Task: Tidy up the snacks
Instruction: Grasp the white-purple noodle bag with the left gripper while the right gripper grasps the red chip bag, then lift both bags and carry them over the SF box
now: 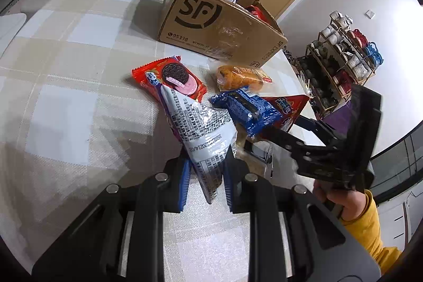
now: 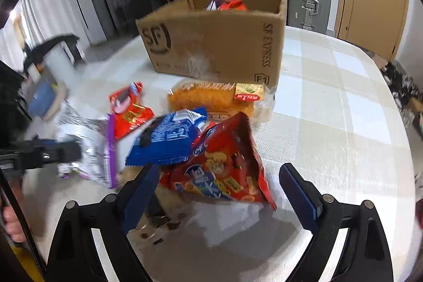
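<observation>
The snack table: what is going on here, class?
A person with a gripper in each hand is sorting snacks. The left gripper is shut on a silver packet. The right gripper is open around a red snack bag, with a blue packet lying on it. A red cookie pack and a bread roll lie before the cardboard box, which already holds some.

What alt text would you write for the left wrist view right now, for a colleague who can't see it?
The left gripper is shut on a silver snack bag above a checked tablecloth. Beyond lie a red cookie packet, a blue packet and a wrapped bread roll, with an open cardboard box behind; the right gripper reaches in from the right.
</observation>
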### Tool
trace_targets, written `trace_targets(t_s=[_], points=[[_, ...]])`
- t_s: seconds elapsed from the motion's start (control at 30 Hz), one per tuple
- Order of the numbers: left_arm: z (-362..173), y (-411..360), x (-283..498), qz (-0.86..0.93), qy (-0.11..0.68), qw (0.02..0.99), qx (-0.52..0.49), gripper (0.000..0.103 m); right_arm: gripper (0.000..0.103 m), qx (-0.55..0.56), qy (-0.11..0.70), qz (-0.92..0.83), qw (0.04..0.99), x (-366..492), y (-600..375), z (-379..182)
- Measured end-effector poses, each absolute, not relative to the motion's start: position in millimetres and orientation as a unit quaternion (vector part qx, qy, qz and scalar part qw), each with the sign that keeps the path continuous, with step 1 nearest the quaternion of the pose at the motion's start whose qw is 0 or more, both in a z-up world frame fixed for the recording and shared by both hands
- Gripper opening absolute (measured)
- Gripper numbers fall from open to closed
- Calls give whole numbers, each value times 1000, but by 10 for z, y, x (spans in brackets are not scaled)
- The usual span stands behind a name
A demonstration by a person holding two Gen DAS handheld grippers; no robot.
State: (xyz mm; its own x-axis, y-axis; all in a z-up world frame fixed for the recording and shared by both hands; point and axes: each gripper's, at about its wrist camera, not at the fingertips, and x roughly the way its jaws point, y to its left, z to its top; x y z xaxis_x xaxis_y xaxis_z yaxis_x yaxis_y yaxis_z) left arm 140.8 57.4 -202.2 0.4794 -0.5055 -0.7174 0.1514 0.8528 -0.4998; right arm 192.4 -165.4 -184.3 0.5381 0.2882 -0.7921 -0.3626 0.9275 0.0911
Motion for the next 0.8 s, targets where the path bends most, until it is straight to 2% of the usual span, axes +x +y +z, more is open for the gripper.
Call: trace_targets(t_s=[0.03, 0.07, 0.33, 0.4, 0.5, 0.8], points=[[-2017, 576, 1396, -195, 471, 840, -185, 19, 89, -40, 444, 190, 874, 1943, -1640, -1856], [-2013, 583, 1382, -194, 471, 841, -184, 19, 79, -38, 447, 196, 872, 1959, -1628, -1867], [-2021, 657, 1309, -190, 473, 840, -186, 18, 63, 0, 464, 197, 864, 2002, -1722, -1902], [-2015, 652, 1298, -192, 472, 840, -184, 18, 53, 10, 460, 197, 866, 1965, -1771, -1881], [-1993, 655, 1264, -195, 470, 841, -183, 18, 48, 37, 456, 195, 868, 1903, -1885, -1849], [-1876, 718, 1098, -198, 460, 846, -184, 18, 45, 104, 437, 196, 872, 1672, -2131, -1788]])
